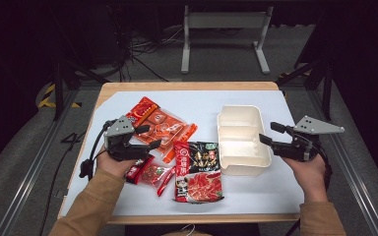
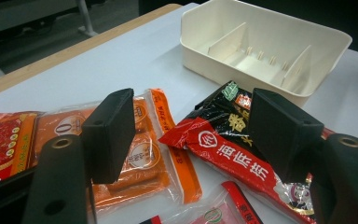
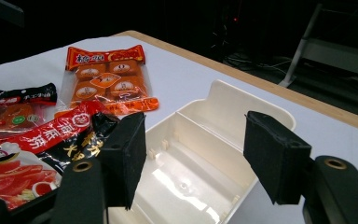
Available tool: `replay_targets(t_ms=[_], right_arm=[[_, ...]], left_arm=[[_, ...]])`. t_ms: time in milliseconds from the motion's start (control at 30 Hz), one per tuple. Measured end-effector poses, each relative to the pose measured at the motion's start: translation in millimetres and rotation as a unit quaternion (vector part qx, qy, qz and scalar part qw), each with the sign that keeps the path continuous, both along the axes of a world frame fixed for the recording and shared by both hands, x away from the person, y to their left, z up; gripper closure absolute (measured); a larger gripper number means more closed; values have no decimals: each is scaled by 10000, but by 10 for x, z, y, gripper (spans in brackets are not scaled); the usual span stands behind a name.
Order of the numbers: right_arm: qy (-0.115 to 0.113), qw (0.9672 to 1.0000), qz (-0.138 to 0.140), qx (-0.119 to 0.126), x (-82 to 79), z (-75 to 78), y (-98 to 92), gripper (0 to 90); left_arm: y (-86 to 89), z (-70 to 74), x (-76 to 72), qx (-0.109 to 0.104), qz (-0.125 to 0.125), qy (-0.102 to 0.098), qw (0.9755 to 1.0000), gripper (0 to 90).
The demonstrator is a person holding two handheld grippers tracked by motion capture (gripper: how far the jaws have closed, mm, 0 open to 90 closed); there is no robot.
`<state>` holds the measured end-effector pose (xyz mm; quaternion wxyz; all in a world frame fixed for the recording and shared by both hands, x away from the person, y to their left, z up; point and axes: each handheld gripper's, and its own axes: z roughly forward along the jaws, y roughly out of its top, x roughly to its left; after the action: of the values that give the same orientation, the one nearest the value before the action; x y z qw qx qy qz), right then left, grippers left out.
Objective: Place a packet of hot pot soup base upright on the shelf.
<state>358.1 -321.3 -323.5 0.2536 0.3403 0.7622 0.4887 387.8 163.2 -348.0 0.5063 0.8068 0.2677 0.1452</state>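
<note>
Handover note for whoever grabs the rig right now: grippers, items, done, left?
Left gripper: open, empty, hovering over the clear orange packet of round cakes.
Right gripper: open, empty, at the right edge of the cream plastic divided box.
Black-and-red glossy soup-base bag lies just left of the box; small red snack packets lie near the left hand.
Done: nothing packed, box compartments are empty.
Left: probably moving the packets into the box, starting with whichever the left gripper takes.
</note>
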Motion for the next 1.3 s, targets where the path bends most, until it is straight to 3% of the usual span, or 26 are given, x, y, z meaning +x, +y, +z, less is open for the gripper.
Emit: replay_targets(t_ms=[300, 567, 1067, 1300], right_arm=[[-3, 10000, -15, 7, 15, -6, -3, 361], [-18, 10000, -46, 4, -1, -6, -11, 358], [28, 10000, -78, 4, -16, -22, -28, 357], [59, 10000, -59, -8, -20, -36, -13, 356]], left_arm=[[-81, 6, 23, -206, -96, 106, 9997, 301], [-240, -2, 55, -57, -222, 50, 9997, 307], [-477, -95, 213, -69, -330, 356, 9988, 265], [-549, -268, 358, 121, -201, 569, 9981, 277]])
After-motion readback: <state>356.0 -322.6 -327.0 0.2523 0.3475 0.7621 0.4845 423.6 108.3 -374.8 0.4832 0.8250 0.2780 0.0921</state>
